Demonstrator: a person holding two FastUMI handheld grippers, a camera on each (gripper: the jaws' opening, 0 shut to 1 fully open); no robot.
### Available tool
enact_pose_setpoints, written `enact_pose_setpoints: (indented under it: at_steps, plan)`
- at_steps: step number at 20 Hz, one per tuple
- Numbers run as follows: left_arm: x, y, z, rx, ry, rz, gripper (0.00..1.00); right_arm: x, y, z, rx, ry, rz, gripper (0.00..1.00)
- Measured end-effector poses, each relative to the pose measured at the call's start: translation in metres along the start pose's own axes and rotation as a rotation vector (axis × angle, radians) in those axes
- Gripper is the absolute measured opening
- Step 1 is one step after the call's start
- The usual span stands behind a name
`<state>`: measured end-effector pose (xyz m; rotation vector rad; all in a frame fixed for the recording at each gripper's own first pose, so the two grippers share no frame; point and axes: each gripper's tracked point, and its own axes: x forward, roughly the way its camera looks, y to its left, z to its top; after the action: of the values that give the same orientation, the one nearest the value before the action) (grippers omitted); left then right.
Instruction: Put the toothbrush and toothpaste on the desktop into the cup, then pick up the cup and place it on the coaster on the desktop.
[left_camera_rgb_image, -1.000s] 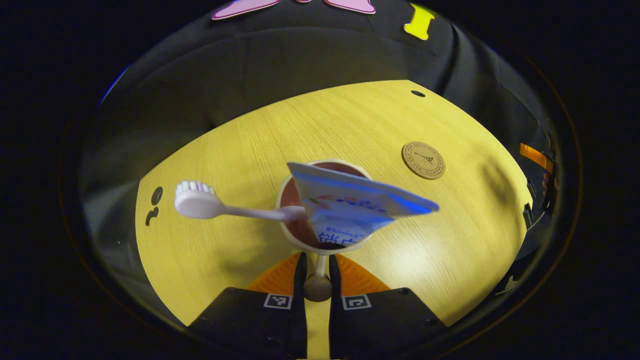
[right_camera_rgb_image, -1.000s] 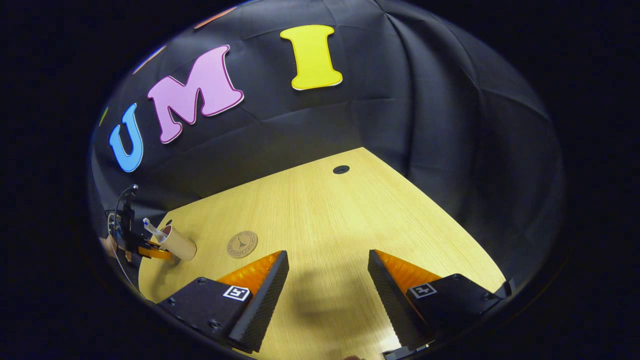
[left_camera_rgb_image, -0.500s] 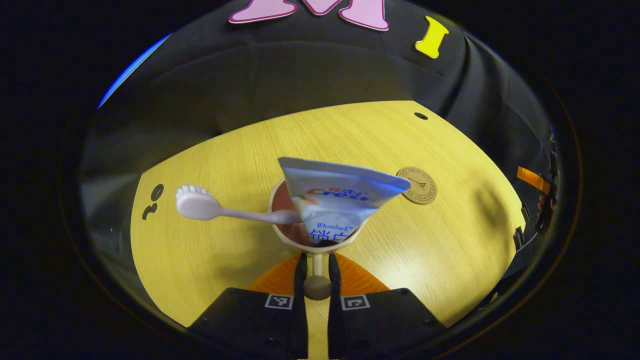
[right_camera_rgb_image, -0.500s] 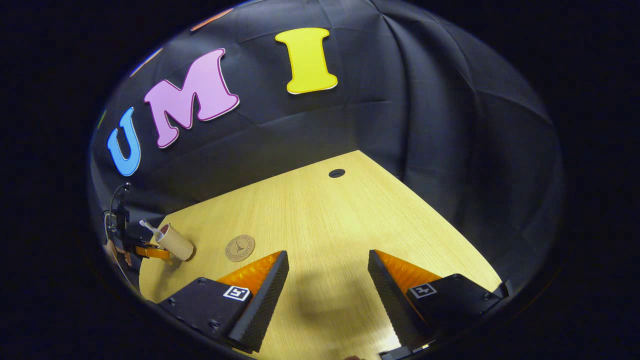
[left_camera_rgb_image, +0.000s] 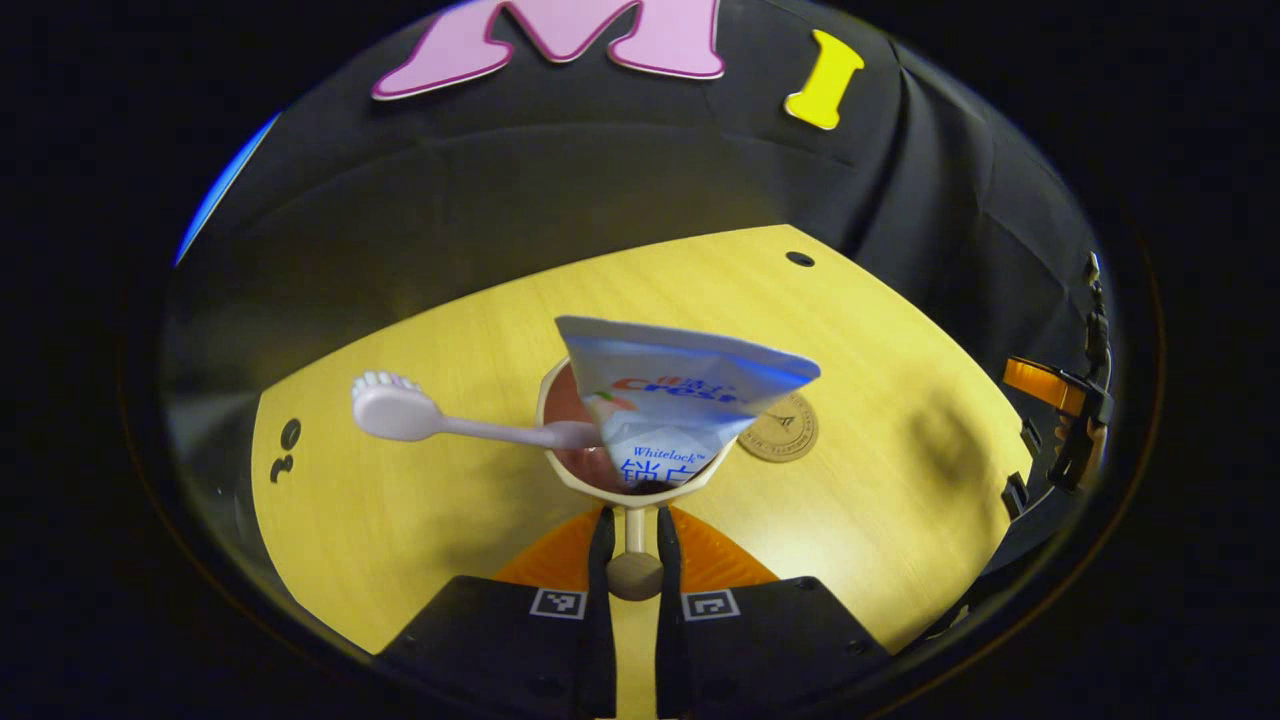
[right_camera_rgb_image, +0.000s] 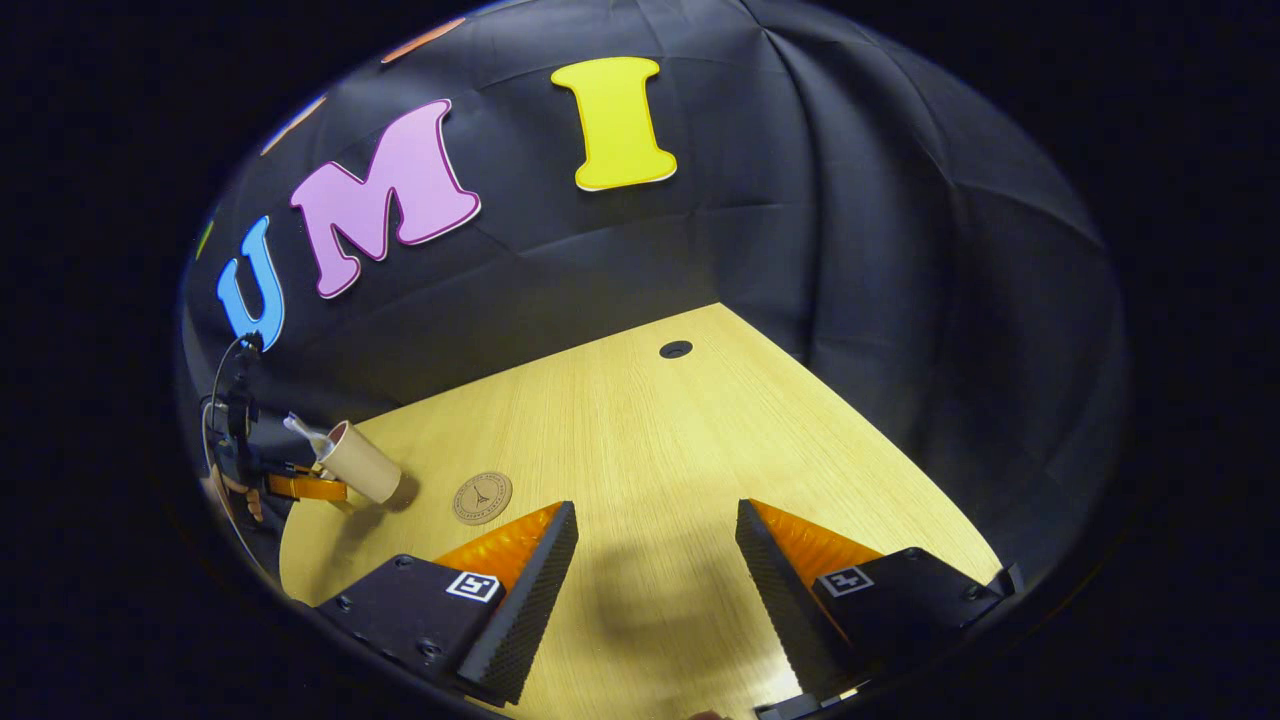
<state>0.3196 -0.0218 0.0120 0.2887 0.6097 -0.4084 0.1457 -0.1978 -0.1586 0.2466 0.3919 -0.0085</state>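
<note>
A beige cup (left_camera_rgb_image: 562, 472) hangs above the wooden desktop (left_camera_rgb_image: 420, 520), with my left gripper (left_camera_rgb_image: 632, 522) shut on its thin handle (left_camera_rgb_image: 634, 560). A white toothbrush (left_camera_rgb_image: 395, 412) leans out of the cup to the left. A blue and white toothpaste tube (left_camera_rgb_image: 680, 395) stands in the cup too. The round cork coaster (left_camera_rgb_image: 785, 432) lies just right of the cup, partly hidden behind the tube. In the right gripper view the cup (right_camera_rgb_image: 360, 463) is lifted and tilted at the far left, close to the coaster (right_camera_rgb_image: 482, 497). My right gripper (right_camera_rgb_image: 655, 545) stands open over bare desktop.
A cable hole (left_camera_rgb_image: 800, 259) sits near the desktop's far edge, and small holes (left_camera_rgb_image: 288, 440) mark its left side. The right gripper (left_camera_rgb_image: 1060, 420) shows at the right rim of the left gripper view. Black cloth walls close in behind the desk.
My left gripper has carried the cup to the right, toward the coaster, which now sits partly behind the toothpaste tube. The right gripper has barely moved.
</note>
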Motion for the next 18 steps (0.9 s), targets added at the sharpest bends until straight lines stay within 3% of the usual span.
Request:
enact_pose_setpoints:
  at_steps: [5, 6, 9, 10, 11, 16, 17, 18]
  plan:
    - [0.027, -0.048, 0.024, 0.062, -0.011, -0.063, 0.15, -0.006, -0.003, -0.001, -0.004, 0.002, 0.004, 0.98]
    - [0.033, -0.058, 0.027, 0.080, -0.005, -0.076, 0.20, -0.008, -0.004, -0.003, -0.003, 0.002, 0.002, 0.98]
    - [0.052, -0.089, 0.032, 0.122, 0.018, -0.124, 0.20, -0.011, -0.003, -0.006, 0.022, 0.007, -0.002, 0.98]
    - [0.058, -0.095, 0.033, 0.137, 0.027, -0.135, 0.15, -0.014, -0.002, -0.008, 0.031, 0.010, 0.001, 0.98]
    - [0.065, -0.102, 0.035, 0.149, 0.040, -0.144, 0.20, -0.015, -0.001, -0.011, 0.034, 0.015, 0.002, 0.98]
    - [0.083, -0.116, 0.038, 0.194, 0.095, -0.150, 0.20, -0.017, 0.000, -0.022, 0.033, 0.043, 0.010, 0.98]
    - [0.084, -0.120, 0.040, 0.196, 0.087, -0.149, 0.24, -0.017, 0.000, -0.023, 0.040, 0.047, 0.011, 0.98]
    - [0.084, -0.121, 0.040, 0.201, 0.087, -0.142, 0.20, -0.016, 0.000, -0.026, 0.046, 0.050, 0.009, 0.98]
